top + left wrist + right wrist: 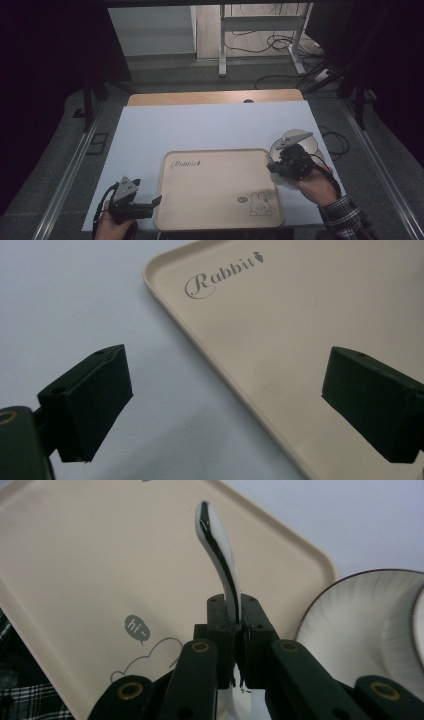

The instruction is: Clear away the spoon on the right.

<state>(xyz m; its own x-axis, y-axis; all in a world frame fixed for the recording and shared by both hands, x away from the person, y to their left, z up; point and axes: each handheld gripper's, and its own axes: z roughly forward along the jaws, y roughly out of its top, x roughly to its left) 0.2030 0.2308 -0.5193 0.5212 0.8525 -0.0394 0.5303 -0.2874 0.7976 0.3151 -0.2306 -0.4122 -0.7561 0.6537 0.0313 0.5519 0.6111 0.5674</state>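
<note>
High view: a beige tray [218, 190] lies near centre on the white table [150, 130]; the left gripper [150, 202] sits at its left edge, the right gripper [274, 167] at its right, beside a white dish [310, 142].
Left gripper view: jaws spread wide, straddling the tray's rim.
Right gripper view: jaws clamped on a white spoon [220, 560] above the tray's right part.

Two black grippers w/ grey three-cornered plates on top: left gripper [159, 200], right gripper [270, 165]. Brass-coloured screws on right one's arms. Black cables trail. Checked sleeve [345, 214] at right.
</note>
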